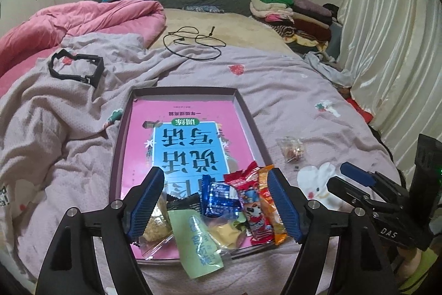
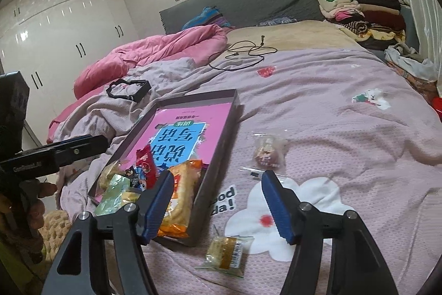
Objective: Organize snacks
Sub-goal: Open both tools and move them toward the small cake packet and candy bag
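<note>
A shallow box tray (image 1: pixel 243 104) (image 2: pixel 221 134) with a pink book inside lies on the bed. Several snack packets sit piled at its near end: a green packet (image 1: pixel 199 245), a blue one (image 1: pixel 221 198), a red one (image 1: pixel 254 209) and an orange one (image 2: pixel 179 201). My left gripper (image 1: pixel 215 201) is open, its jaws either side of the pile, holding nothing. My right gripper (image 2: pixel 218 206) is open and empty, right of the tray; it also shows in the left wrist view (image 1: pixel 356 179). A yellow wrapped cake (image 2: pixel 226 253) lies on the sheet just below it. A clear packet (image 2: pixel 266 151) (image 1: pixel 292 149) lies farther out.
The lilac sheet (image 2: pixel 331 115) covers the bed. A pink quilt (image 1: pixel 83 18) is bunched at far left. A black frame (image 1: pixel 77 68) and a black cable (image 1: pixel 193 43) lie beyond the tray. Folded clothes (image 1: pixel 292 15) are stacked at the headboard. Curtains hang on the right.
</note>
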Motion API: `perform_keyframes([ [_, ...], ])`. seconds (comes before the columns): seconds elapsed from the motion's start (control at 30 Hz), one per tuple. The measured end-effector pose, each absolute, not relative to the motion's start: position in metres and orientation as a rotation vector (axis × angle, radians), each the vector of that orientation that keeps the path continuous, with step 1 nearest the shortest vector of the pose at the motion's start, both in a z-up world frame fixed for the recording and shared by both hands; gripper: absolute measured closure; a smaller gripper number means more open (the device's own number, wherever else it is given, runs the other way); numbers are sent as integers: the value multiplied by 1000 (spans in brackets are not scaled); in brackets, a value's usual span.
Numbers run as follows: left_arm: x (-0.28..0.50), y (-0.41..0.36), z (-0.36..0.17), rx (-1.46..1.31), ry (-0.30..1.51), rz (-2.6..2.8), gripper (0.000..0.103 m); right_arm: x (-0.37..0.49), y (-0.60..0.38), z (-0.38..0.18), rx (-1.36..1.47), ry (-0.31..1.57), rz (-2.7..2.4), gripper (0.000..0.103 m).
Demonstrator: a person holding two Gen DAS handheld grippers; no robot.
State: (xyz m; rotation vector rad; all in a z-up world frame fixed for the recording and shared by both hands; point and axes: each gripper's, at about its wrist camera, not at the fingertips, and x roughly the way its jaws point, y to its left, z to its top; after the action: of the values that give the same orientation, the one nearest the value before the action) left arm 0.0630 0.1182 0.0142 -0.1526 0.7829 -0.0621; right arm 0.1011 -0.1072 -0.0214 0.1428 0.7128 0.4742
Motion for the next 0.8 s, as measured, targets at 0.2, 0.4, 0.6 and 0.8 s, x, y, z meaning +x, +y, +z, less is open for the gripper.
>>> perform_keyframes([
  [0.2,62,110,19,-144,781,-79,25,98,-116,-21,136,710,457,37],
  [0.4,62,97,22,-128,783,-102,25,94,-120,-26,128,730,454,37],
  [0.6,63,81,21,-97,791,-123,25,91,-120,-30,123,754,456,37],
  [0.8,66,69,20,-95,798,-137,22,88,-120,-35,119,784,459,36],
])
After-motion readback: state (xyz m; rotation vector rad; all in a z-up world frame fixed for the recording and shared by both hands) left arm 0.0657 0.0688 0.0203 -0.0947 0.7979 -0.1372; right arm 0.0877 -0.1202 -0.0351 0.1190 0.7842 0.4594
